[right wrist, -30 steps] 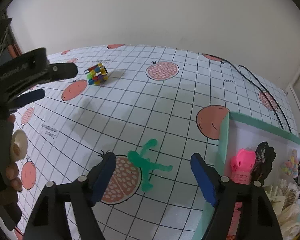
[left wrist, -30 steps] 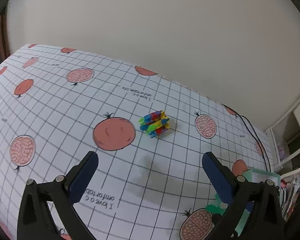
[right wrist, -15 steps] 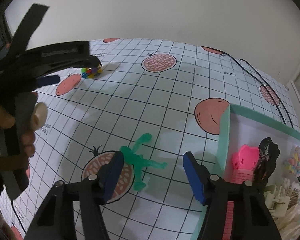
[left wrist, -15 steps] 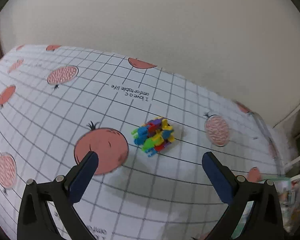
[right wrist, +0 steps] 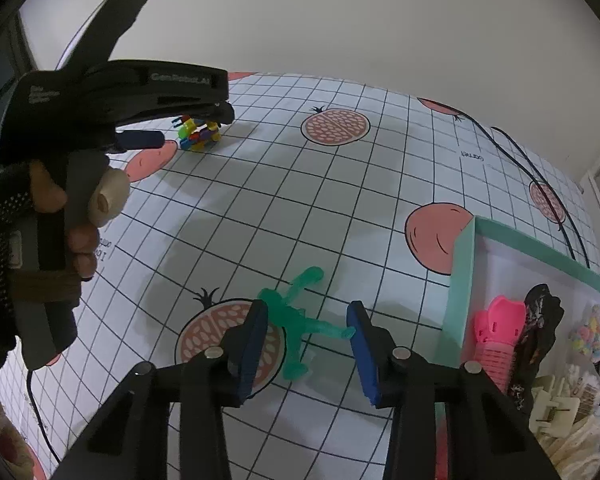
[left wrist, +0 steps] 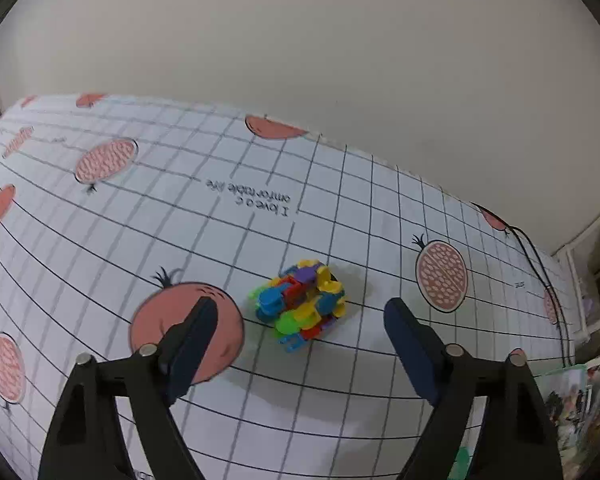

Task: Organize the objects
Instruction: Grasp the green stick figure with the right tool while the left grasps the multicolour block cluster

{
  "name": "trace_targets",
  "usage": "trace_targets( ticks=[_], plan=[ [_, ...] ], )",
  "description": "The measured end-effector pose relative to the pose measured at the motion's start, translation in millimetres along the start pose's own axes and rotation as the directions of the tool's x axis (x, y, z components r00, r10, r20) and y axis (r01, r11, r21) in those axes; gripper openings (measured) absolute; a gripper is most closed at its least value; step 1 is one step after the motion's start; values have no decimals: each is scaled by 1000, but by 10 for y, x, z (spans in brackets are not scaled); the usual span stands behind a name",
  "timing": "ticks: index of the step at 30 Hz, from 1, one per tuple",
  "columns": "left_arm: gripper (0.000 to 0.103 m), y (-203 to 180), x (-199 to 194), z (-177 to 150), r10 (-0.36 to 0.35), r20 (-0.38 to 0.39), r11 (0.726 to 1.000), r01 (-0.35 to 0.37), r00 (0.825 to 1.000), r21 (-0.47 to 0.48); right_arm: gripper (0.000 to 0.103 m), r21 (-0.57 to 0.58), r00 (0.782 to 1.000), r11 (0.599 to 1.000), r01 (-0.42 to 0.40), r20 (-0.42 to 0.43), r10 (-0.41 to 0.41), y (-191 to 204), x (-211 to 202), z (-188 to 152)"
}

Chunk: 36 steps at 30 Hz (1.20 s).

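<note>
A multicoloured block cluster (left wrist: 300,304) sits on the fruit-print grid cloth (left wrist: 100,240). My left gripper (left wrist: 300,306) hangs over it with the cluster between its blue pads (left wrist: 192,340); the jaws are closing and gaps still show on both sides. From the right wrist view the same cluster (right wrist: 198,134) lies under the left gripper (right wrist: 204,120), held by a gloved hand (right wrist: 4,240). A translucent green figure (right wrist: 296,324) lies flat between the pads of my right gripper (right wrist: 307,310), whose jaws are closing near its limbs without a clear squeeze.
A teal-rimmed box (right wrist: 462,264) stands at the right, holding a pink toy (right wrist: 496,332), a black piece (right wrist: 536,320) and several small items. A black cable (right wrist: 540,184) runs along the far right of the cloth. A wall stands behind the table.
My left gripper moved in over the block cluster and its jaws narrowed. The right jaws narrowed around the green figure, while that gripper stayed in place.
</note>
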<state>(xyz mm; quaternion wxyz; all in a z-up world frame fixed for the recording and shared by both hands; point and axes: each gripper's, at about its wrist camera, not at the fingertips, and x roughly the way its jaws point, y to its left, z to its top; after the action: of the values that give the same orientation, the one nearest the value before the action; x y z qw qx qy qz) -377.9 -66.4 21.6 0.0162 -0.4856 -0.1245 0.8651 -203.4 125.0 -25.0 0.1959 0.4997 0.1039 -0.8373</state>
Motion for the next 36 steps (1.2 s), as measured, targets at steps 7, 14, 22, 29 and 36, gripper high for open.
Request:
trace_targets(
  ticks=[7, 14, 22, 29, 36],
  plan=[
    [62, -13, 34, 2, -13, -8, 1000, 13, 1000, -5, 42, -7, 1000, 1000, -7, 0, 7, 7, -5, -5],
    [47, -14, 22, -15, -11, -5, 1000, 11, 1000, 12, 42, -5, 1000, 1000, -16, 5, 16, 5, -17, -5],
    [38, -8, -96, -88, -23, -7, 1000, 23, 1000, -6, 42, 14, 999, 1000, -28, 19, 28, -19, -83, -24],
    [39, -38, -298, -238, -37, -10, 999, 37, 999, -3, 42, 2, 999, 1000, -26, 28, 26, 30, -183, -68],
    [39, 21, -544, -430, -42, -6, 999, 42, 999, -29, 42, -2, 1000, 1000, -12, 22, 12, 63, -322, -130]
  ],
)
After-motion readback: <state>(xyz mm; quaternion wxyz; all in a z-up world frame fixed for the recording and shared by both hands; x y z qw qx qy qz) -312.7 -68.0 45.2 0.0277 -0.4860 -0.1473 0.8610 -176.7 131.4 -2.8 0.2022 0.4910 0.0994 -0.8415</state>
